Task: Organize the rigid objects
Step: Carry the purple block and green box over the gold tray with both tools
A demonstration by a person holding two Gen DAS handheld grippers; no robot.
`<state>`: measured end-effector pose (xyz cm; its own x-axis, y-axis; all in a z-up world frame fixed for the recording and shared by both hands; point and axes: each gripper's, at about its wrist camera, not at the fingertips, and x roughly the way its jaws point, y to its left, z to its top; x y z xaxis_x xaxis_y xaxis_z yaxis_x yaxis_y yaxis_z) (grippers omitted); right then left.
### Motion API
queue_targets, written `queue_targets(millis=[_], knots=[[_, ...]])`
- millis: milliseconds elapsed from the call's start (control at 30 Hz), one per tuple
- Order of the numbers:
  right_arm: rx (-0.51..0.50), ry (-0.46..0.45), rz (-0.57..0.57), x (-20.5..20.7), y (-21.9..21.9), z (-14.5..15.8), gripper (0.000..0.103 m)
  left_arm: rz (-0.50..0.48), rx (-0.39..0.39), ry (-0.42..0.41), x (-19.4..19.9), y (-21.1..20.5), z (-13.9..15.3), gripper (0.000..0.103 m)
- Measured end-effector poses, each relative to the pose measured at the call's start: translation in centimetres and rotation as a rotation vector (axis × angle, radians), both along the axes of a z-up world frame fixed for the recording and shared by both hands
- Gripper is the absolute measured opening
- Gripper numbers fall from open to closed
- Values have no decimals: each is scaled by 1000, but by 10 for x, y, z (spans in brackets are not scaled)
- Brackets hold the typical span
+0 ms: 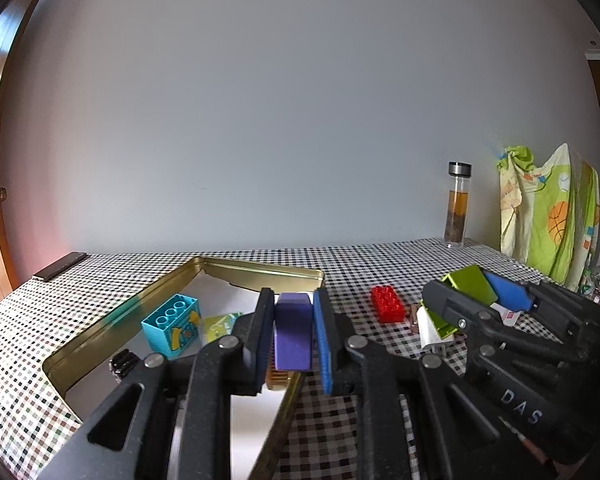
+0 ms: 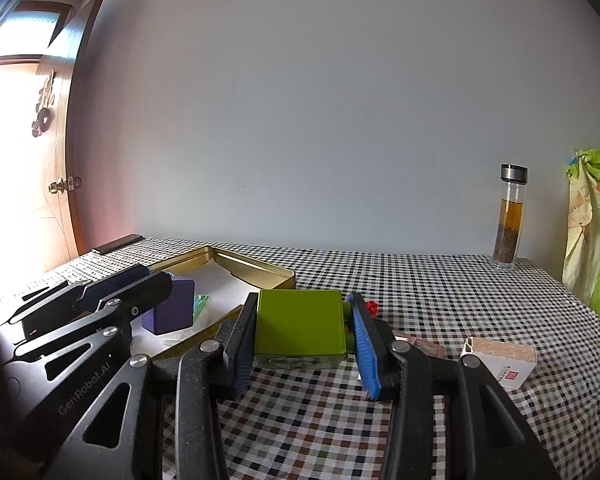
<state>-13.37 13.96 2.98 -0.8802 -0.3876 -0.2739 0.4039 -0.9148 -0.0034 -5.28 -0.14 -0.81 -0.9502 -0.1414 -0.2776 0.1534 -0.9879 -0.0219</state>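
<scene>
My left gripper [image 1: 293,332] is shut on a purple block [image 1: 293,334] and holds it over the right rim of the gold tin tray [image 1: 112,320]. In the right wrist view the left gripper [image 2: 156,300] with the purple block [image 2: 170,312] is at the left, over the tray [image 2: 256,266]. My right gripper [image 2: 302,328] is shut on a green box [image 2: 300,326] above the checked table. In the left wrist view the right gripper [image 1: 476,292] and the green box [image 1: 470,286] are at the right. A turquoise brick [image 1: 172,324] lies in the tray.
A red studded brick [image 1: 388,304] lies on the checked cloth right of the tray. A white box [image 2: 500,360] lies at the right. A glass bottle [image 2: 510,218] stands at the back by the wall. A dark flat object [image 1: 60,266] lies at the far left corner.
</scene>
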Motion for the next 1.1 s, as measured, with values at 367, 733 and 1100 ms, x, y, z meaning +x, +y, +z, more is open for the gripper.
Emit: queue_targets(millis=[367,733,1100], knots=[[7,-2,27,1,-13,0,46,25,1,16,8,-10,0,18],[12,0,55,3,-28,0,46,58,-1,22,14,-20,0,18],[13,-5,88,-1,-37,0,46,81,-3,22,17,-28,0,18]])
